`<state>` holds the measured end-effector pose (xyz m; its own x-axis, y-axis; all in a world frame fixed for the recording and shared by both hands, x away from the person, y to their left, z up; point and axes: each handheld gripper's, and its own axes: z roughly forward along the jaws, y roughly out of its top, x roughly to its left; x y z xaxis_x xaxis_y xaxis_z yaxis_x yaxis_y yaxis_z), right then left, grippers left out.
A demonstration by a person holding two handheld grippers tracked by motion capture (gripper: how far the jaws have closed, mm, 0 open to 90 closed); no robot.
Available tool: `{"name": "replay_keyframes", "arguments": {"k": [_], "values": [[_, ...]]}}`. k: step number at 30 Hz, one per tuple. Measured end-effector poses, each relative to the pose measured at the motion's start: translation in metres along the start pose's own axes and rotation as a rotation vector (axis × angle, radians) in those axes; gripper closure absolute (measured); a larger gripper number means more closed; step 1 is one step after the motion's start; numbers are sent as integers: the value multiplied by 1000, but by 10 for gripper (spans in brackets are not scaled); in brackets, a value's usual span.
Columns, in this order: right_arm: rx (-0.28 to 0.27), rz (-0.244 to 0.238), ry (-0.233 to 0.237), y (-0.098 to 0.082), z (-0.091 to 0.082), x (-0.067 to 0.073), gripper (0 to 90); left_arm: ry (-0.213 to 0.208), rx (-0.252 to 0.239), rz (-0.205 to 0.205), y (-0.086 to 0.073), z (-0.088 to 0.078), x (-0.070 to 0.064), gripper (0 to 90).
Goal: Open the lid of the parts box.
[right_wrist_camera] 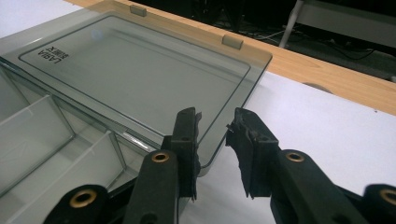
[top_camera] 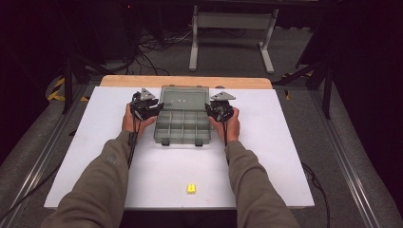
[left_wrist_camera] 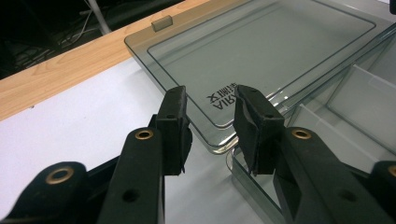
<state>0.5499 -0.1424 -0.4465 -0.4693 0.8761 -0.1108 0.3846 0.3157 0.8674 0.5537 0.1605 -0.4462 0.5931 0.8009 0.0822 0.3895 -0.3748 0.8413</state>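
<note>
On the white table (top_camera: 266, 156), both grippers' fingers stand apart beside the open organiser box (top_camera: 183, 124).

Smoky grey see-through box (top_camera: 182, 121) on a white table (top_camera: 266, 161) with a wood edge; small yellow block (top_camera: 191, 188); black hand-held grippers.

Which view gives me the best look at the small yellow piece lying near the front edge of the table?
The high view: the small yellow piece lies in the open on the white table, between the person's forearms and well short of the compartment box. The two gripper views look away from it, at the box's open lid.
</note>
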Motion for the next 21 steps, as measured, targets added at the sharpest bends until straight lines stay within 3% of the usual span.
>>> {"name": "replay_keyframes", "arguments": {"k": [11, 21], "values": [[-9, -19, -4, 4, -8, -2, 687, 29, 15, 65, 1, -9, 1, 611], [-35, -70, 19, 11, -32, -4, 660, 49, 11, 120, 6, -35, 6, 601]]}}
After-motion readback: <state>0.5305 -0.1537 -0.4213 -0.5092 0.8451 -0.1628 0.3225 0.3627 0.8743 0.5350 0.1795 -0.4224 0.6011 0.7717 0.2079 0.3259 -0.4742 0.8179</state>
